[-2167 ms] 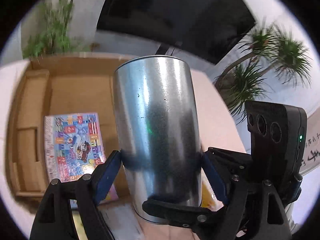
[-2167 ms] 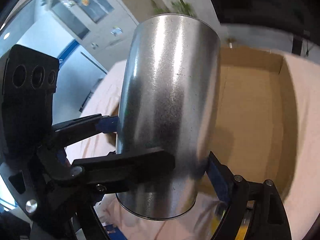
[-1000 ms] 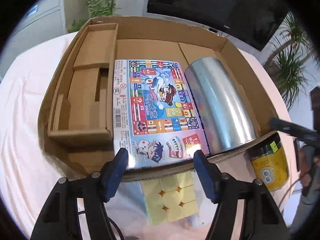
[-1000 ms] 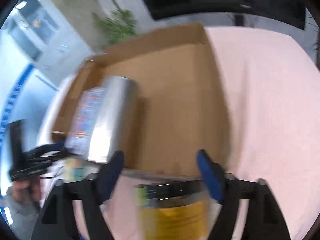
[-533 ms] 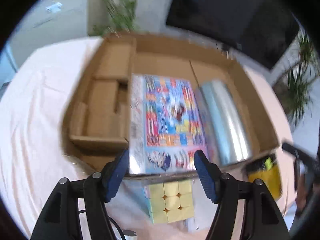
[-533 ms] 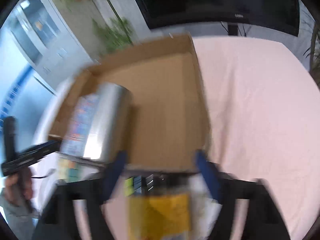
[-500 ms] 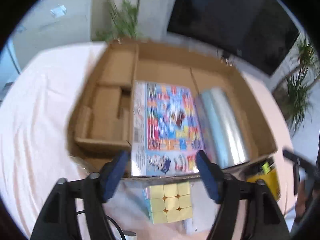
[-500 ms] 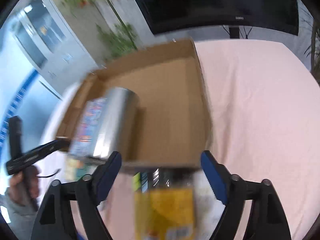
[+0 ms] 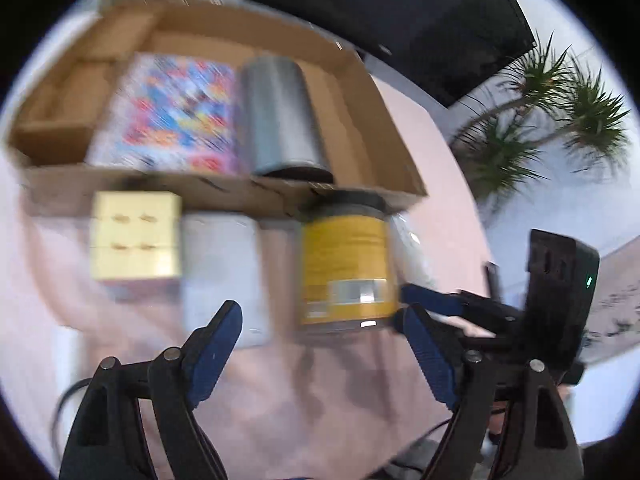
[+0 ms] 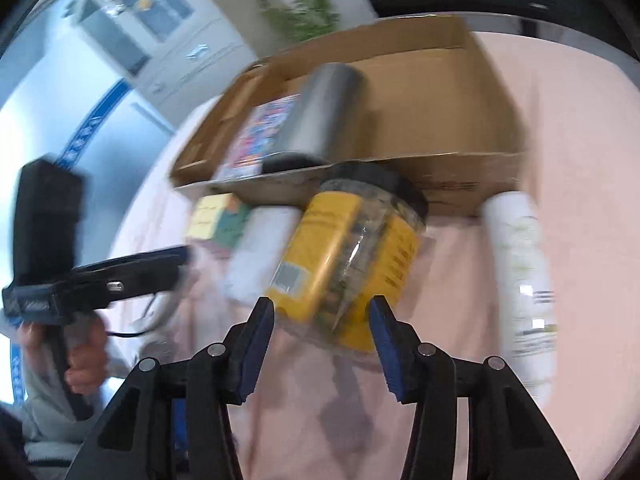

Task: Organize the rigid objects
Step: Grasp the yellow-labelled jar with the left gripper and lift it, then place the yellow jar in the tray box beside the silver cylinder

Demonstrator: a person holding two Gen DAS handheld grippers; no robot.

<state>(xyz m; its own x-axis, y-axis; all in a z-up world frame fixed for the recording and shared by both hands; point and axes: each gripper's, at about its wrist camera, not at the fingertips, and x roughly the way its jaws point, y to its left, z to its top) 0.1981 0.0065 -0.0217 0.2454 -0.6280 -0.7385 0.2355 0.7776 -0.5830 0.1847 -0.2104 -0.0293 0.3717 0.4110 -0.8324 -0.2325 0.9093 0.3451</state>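
A cardboard box [image 9: 360, 100] holds a colourful game box [image 9: 168, 116] and a silver metal cup [image 9: 280, 120] lying on its side; the cup also shows in the right wrist view [image 10: 320, 108]. In front of the box lie a yellow cube [image 9: 134, 236], a white box [image 9: 222, 268] and a yellow-labelled jar [image 9: 346, 264] with a black lid. My left gripper [image 9: 320, 332] is open and empty, low over the cloth. My right gripper [image 10: 322, 320] is open, its fingers on either side of the jar's [image 10: 352, 256] base.
A white bottle [image 10: 524, 280] lies right of the jar. The pink cloth [image 10: 580, 160] covers the table. The box [image 10: 440, 92] has bare floor on its right half. Plants and a dark screen stand behind.
Both grippers let go of the silver cup, which now lies in the box. Both pulled back and dropped low; the right gripper has come up around the jar.
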